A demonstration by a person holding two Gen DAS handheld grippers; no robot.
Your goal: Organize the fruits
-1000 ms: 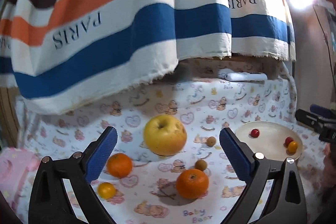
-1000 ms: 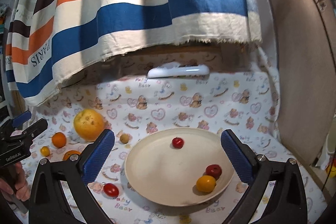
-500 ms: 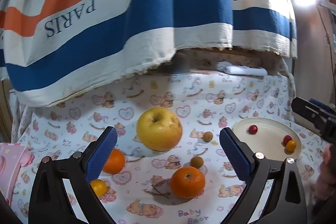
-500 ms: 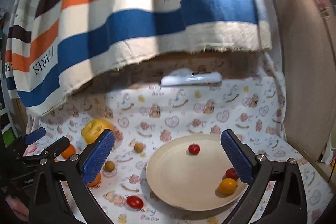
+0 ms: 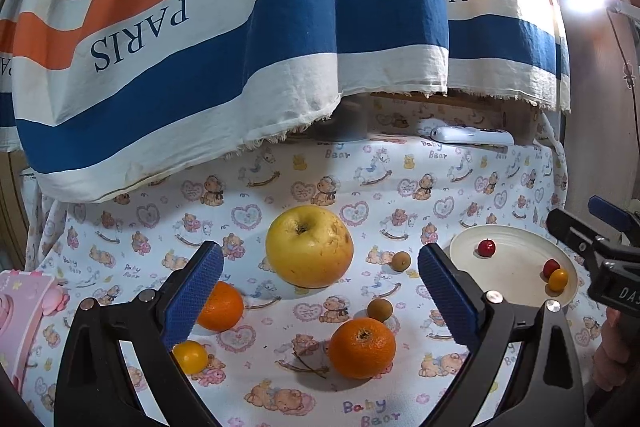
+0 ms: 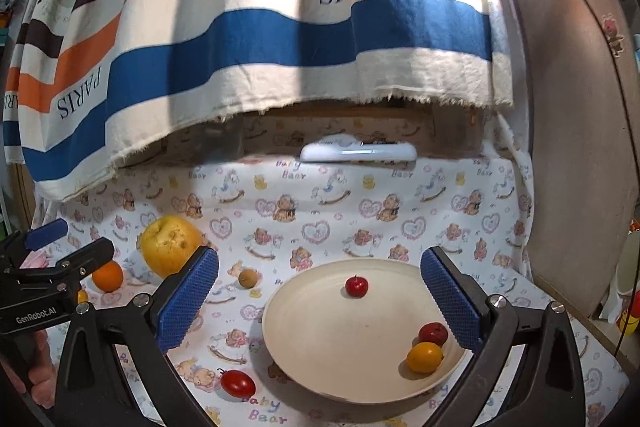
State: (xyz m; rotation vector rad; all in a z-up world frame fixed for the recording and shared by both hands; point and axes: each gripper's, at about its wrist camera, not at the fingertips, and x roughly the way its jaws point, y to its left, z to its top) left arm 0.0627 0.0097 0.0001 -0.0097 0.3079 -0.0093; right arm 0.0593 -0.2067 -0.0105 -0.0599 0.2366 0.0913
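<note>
Both tools were spread wide and held nothing: the right tool [image 6: 319, 295] hung over the cream plate [image 6: 320, 339], the left tool [image 5: 320, 291] over loose fruit on the bear-print cloth [image 5: 400, 179] covering the desk. The plate held a yellow tomato [image 6: 424, 357] touching a red one [image 6: 433, 333] at its near right edge, and another red fruit [image 6: 356, 286] farther back. Outside it lay a red tomato [image 6: 237, 382], an orange [image 5: 362, 347], then the big yellow apple [image 5: 309, 246].

Striped PARIS cloth [image 5: 248, 39] hanging behind, white remote [image 6: 357, 151] beneath its hem — bear-print sheet [image 5: 400, 187], pink box [image 5: 18, 311] at left edge
</note>
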